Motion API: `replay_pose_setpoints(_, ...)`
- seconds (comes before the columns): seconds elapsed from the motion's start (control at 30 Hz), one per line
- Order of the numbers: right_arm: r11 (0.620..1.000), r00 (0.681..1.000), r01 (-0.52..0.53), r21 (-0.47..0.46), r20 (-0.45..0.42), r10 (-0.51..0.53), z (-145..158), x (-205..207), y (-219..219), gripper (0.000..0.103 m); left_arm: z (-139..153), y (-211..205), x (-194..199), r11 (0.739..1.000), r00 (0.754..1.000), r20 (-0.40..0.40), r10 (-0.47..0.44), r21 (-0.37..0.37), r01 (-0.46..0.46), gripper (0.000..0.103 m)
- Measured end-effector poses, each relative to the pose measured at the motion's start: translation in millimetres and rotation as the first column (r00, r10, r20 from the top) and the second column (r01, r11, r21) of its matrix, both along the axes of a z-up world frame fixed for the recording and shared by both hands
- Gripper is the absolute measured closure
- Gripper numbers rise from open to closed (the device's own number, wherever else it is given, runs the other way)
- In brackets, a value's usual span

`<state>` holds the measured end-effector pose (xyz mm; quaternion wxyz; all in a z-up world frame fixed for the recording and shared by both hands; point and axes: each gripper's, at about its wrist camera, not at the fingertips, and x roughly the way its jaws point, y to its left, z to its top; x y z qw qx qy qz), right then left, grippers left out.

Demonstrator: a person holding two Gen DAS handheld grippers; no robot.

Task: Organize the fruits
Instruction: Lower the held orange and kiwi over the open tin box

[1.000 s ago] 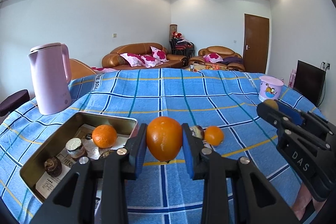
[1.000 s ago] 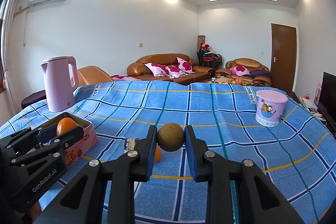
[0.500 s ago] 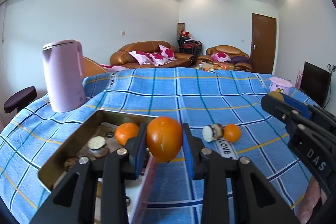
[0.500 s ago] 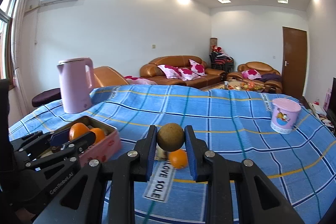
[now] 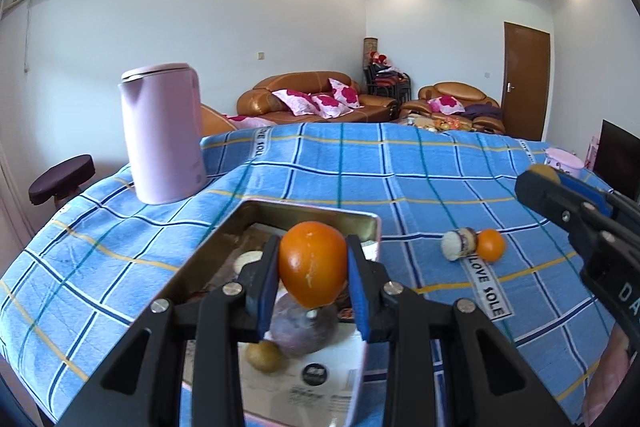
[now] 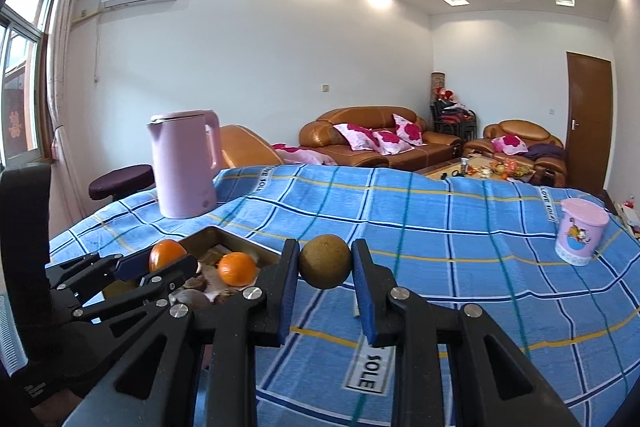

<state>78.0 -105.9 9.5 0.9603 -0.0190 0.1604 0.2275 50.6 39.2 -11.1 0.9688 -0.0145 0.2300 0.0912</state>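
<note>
My left gripper [image 5: 313, 273] is shut on a large orange [image 5: 312, 263] and holds it over the open metal tin [image 5: 312, 213]. The tin holds a purple round fruit [image 5: 302, 327], a small brown fruit [image 5: 264, 355] and, seen from the right wrist, a smaller orange [image 6: 237, 269]. My right gripper [image 6: 325, 263] is shut on a brown round fruit [image 6: 325, 261], a little right of the tin [image 6: 224, 233]. Out on the blue checked cloth, a small orange [image 5: 490, 245] lies beside a little jar [image 5: 458, 245].
A pink kettle [image 5: 162, 131] stands behind the tin at the left. A pink cup [image 6: 582, 231] stands at the table's far right. Beyond the table [image 6: 440, 227] are brown sofas [image 6: 372, 139], a stool [image 6: 120, 181] and a door [image 6: 588, 119].
Both grippers have swung left with their fruits. In the left wrist view the tin slid from the left to directly under the held orange. The loose orange and jar shifted right.
</note>
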Motion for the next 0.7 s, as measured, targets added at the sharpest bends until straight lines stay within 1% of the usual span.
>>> replay_pose_setpoints(0.3, 0.998, 0.998, -0.064, -0.004, -0.013, 0.064, -1.5, -7.5, 25.0, 0.075, -4.9, 24.3, -6.6, 0.999, 0.999, -0.025, 0.040, 0.003, -0.040, 0.070)
replay_pose_setpoints(0.7, 0.987, 0.988, -0.154, -0.048, -0.037, 0.152, -11.2, -15.4, 62.4, 0.075, -13.8, 52.3, -10.1, 0.996, 0.994, -0.065, 0.084, 0.001, -0.084, 0.070)
